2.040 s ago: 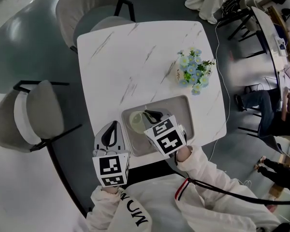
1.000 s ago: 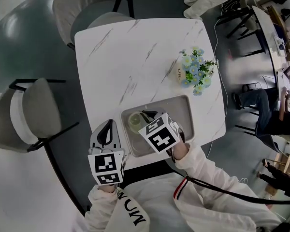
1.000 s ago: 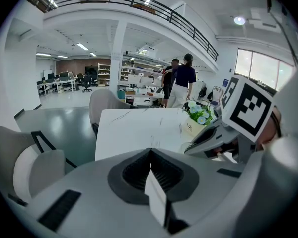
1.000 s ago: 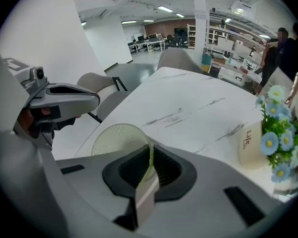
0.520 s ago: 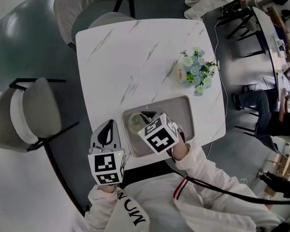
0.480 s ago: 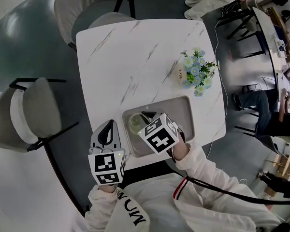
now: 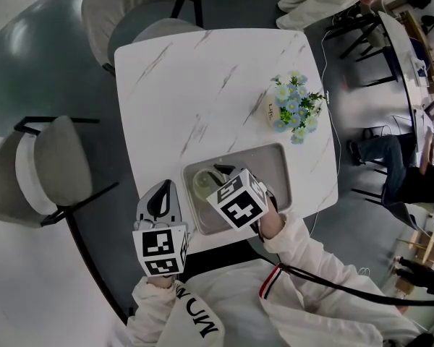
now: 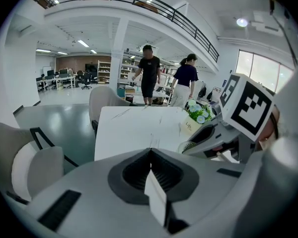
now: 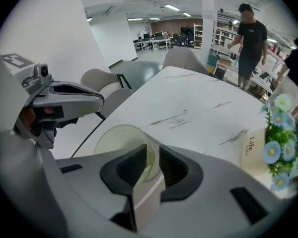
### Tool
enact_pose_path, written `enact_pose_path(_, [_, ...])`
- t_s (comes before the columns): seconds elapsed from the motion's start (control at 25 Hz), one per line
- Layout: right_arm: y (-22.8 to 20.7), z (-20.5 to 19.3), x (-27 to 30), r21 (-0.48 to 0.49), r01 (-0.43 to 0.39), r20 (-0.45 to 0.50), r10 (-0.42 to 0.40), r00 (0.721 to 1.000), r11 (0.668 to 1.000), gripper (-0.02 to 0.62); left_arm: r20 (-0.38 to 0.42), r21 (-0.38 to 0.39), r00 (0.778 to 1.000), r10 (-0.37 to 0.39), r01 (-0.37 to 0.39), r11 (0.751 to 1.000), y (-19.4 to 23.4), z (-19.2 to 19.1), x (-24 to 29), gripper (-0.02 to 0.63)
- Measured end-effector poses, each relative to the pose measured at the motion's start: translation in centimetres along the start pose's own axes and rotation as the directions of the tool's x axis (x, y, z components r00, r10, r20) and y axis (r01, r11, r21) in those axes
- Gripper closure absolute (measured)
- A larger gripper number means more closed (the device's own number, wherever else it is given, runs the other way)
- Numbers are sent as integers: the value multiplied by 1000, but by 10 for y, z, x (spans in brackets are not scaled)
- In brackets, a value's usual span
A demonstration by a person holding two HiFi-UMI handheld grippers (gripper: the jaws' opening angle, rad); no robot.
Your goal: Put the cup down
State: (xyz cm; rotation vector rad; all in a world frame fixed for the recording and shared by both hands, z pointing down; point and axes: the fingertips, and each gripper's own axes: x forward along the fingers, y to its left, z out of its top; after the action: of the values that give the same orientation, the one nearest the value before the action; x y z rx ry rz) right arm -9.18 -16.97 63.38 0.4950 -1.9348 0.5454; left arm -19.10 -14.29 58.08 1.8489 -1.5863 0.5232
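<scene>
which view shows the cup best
The right gripper view: the cup sits close up, its rim between the right gripper's just-opened jaws. The head view shows it small in the tray; the left gripper view shows only a sliver.

White marble table (image 7: 202, 85) with grey tray (image 7: 273, 166), potted flowers (image 7: 291, 108)

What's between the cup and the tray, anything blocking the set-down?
Nothing visible. The cup is upright inside the tray, at its left end, with no other object showing under or beside it. Its wall stands between the jaws of the right tool, which have just been opening.
</scene>
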Motion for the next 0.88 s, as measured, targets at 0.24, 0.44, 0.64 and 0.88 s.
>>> enact_pose_path(0.24, [0,2,-3,-10,0,12,0,1000,1000,523,-1,2,1000,-1,1,1000,0,0,0,595])
enact_pose_path(0.44, [1,1,-3,-19,-8,15,8,1000,1000,485,-3,5,1000,-4,4,1000,-1,-1,0,595])
enact_pose_path(0.64, [-3,3,-6,-16,5,29,-4,1000,1000,485,-2,8,1000,0,0,1000,-2,-1,-1,595])
enact_pose_path(0.88, [-5,8,-18,-11,27,74,-26,997,1000,485,11,15,1000,4,-4,1000,-1,3,-8,595])
